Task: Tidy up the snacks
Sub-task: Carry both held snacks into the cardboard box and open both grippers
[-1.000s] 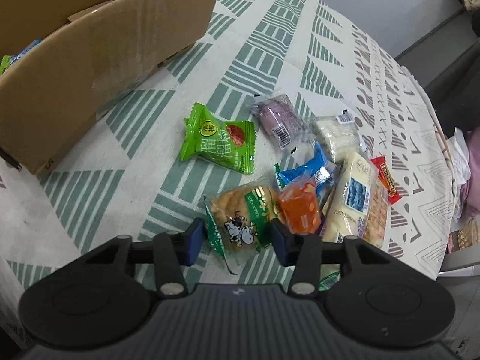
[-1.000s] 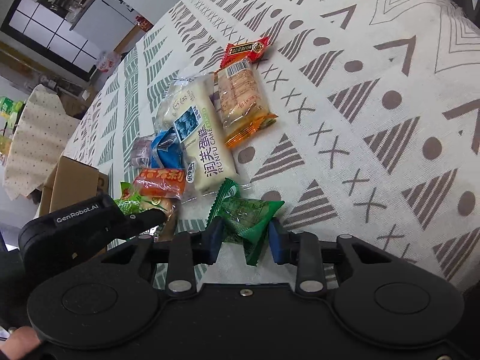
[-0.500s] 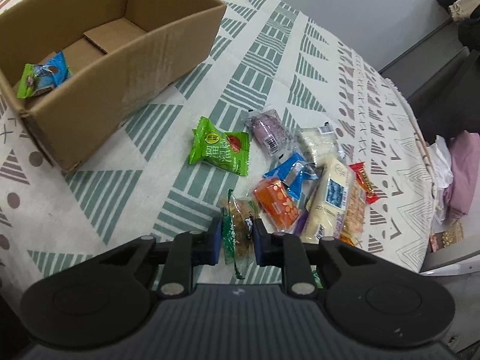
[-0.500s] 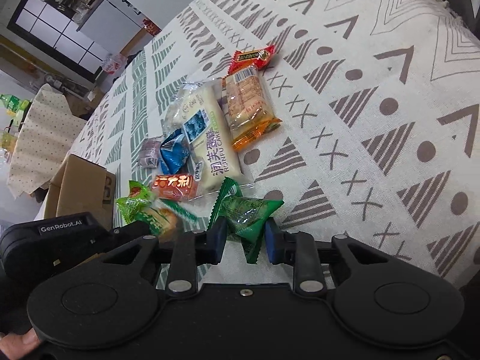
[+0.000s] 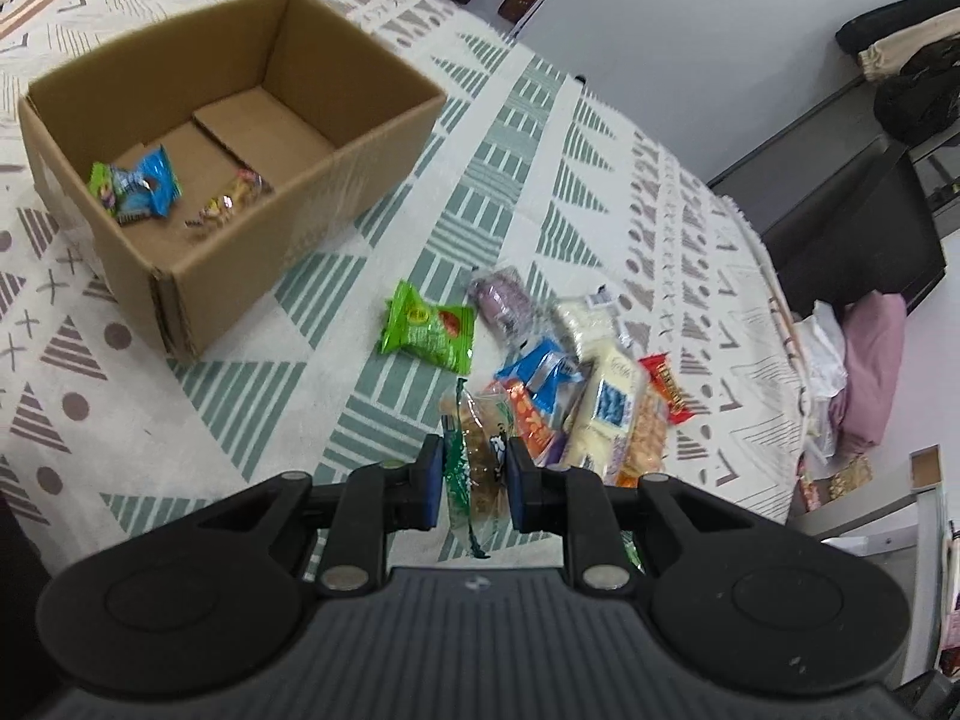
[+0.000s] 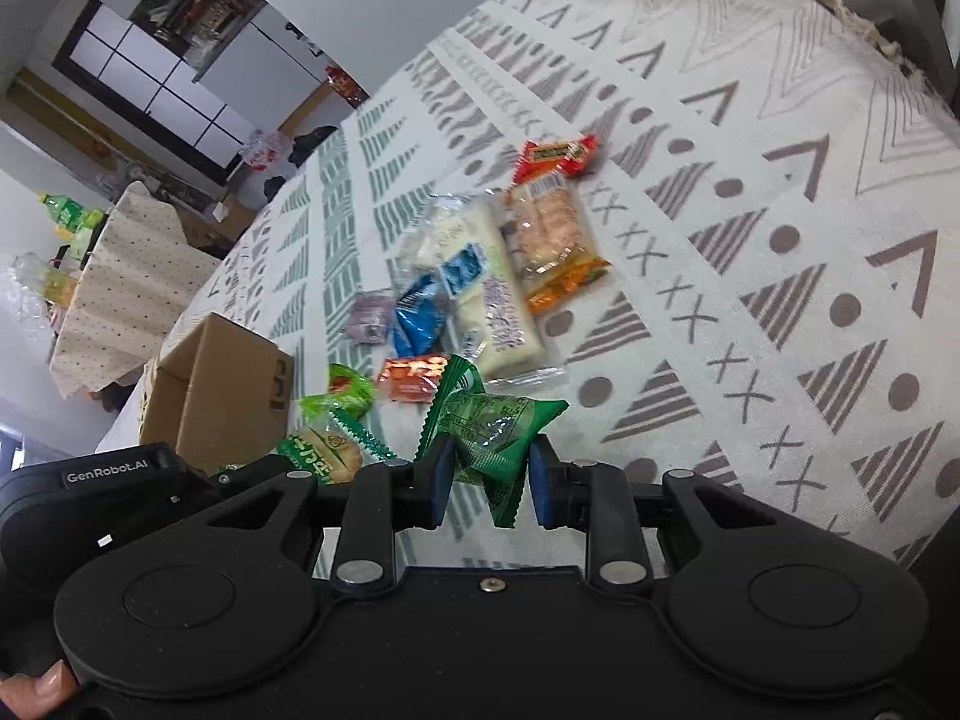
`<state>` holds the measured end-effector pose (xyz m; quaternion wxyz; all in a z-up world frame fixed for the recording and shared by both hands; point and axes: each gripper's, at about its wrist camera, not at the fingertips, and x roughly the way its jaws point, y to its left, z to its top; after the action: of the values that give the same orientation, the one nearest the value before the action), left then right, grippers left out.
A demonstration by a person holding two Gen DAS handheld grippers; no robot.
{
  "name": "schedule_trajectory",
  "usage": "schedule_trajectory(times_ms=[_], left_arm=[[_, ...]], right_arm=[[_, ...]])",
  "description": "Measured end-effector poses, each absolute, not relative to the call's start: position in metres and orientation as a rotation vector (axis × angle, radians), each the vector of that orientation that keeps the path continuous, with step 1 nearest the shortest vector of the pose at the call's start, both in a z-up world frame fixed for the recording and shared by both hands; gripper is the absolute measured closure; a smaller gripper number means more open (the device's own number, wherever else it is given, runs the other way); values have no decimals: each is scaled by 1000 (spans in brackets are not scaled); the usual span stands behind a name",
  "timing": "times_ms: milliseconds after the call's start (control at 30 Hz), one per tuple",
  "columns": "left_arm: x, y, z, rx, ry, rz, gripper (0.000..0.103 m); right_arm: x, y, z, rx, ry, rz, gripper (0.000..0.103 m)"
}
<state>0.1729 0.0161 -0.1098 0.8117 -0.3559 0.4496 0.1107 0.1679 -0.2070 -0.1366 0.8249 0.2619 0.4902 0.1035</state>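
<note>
Left wrist: left gripper [image 5: 475,483] clamps biscuit packet [image 5: 477,468], print blurred; right gripper [image 6: 487,474] clamps green packet [image 6: 489,426]

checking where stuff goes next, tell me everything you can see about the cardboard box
The cardboard box is plain brown corrugated card, open-topped, standing upright on the patterned cloth left of the snack pile. Its bottom flaps meet in a seam. Inside lie a blue-and-green packet and a clear-wrapped snack near one end; the rest of the floor is bare. Neither tongs touch it.

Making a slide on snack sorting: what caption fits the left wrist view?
Left gripper holds a biscuit packet above the patterned tablecloth, cardboard box ahead with three snacks inside.
</note>
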Motion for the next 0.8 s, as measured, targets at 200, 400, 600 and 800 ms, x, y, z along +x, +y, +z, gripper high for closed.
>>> schedule_trajectory(times_ms=[200,400,600,800], left_arm=[[167,31,-87,-763,899,228,83],[163,54,-69,-780,842,240,83],[158,83,-55,-790,796,261,83],[151,111,-47,-803,765,290,83]], right_arm=[[168,-191,-118,568,1008,253,77],[170,-169,-98,562,970,294,77],[175,-141,-80,549,941,343,77],[180,-114,-68,530,934,384,77]])
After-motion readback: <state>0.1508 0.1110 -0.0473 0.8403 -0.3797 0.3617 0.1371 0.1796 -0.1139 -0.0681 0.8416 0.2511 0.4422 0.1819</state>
